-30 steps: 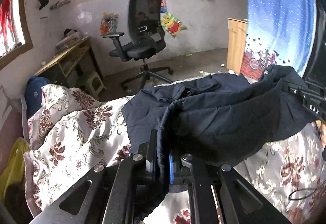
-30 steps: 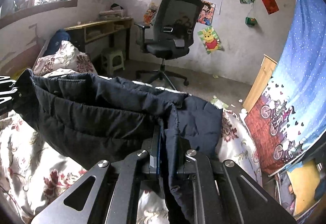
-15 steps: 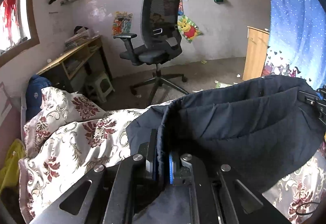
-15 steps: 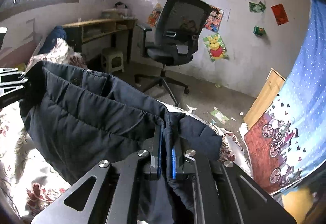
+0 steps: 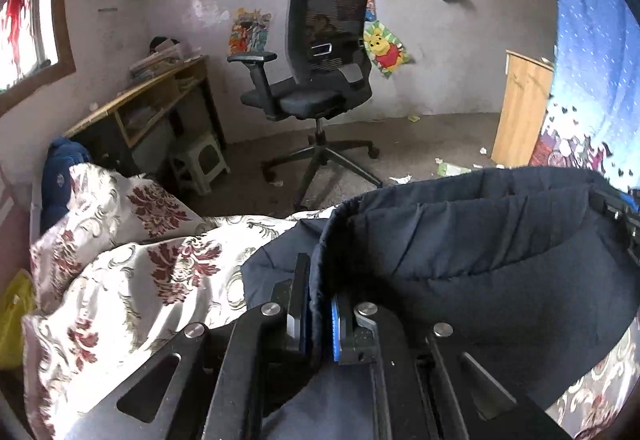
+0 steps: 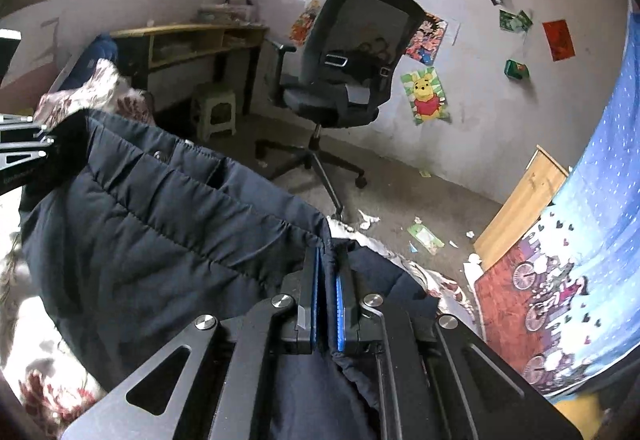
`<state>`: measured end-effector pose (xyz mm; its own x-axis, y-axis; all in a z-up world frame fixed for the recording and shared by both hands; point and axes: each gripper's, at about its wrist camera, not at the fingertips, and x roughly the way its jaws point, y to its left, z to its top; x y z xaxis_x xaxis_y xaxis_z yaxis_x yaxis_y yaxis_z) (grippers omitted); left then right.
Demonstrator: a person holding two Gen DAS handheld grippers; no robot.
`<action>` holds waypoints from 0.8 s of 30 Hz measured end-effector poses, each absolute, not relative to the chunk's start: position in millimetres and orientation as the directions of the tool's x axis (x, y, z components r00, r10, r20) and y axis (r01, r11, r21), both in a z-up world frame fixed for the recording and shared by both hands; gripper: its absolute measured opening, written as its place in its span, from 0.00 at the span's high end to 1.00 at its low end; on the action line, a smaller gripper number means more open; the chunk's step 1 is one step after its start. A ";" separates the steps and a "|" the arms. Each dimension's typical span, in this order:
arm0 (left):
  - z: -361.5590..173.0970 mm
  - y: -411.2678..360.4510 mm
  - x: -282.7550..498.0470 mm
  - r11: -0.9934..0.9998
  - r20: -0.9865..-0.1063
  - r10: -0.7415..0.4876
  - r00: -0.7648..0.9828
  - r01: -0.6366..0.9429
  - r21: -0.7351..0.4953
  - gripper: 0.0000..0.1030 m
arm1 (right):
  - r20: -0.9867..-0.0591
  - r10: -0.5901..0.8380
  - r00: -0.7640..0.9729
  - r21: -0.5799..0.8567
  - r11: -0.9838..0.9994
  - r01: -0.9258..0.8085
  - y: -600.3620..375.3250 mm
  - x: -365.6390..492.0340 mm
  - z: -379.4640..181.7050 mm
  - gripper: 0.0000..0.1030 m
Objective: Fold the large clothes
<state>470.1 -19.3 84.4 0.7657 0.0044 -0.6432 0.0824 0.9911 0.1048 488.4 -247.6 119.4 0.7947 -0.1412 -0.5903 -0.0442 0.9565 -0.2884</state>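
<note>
Left wrist view: left gripper [image 5: 320,314] clamped on the jacket [image 5: 480,264] hem; the garment stretches rightward above the bedspread [image 5: 132,280].

Right wrist view: right gripper [image 6: 327,304] pinches the opposite hem; the jacket [image 6: 160,220] spans leftward, held taut between both.

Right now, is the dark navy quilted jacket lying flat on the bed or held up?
Held up: the dark navy quilted jacket hangs stretched between the left claw and right claw, both clamped on its edge.
</note>
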 end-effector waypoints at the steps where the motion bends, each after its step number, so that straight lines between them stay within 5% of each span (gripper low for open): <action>1: 79.8 -20.5 474.5 0.992 -0.642 0.008 0.766 0.077 0.104 0.92 | -0.586 -0.135 0.799 -0.276 0.960 -0.041 -251.4 490.4 113.7 0.94; 24: -0.2 -34.7 561.4 0.997 -0.725 0.029 0.688 0.031 0.070 0.91 | -0.633 -0.120 0.765 -0.238 0.970 -0.044 -279.6 579.0 24.0 0.94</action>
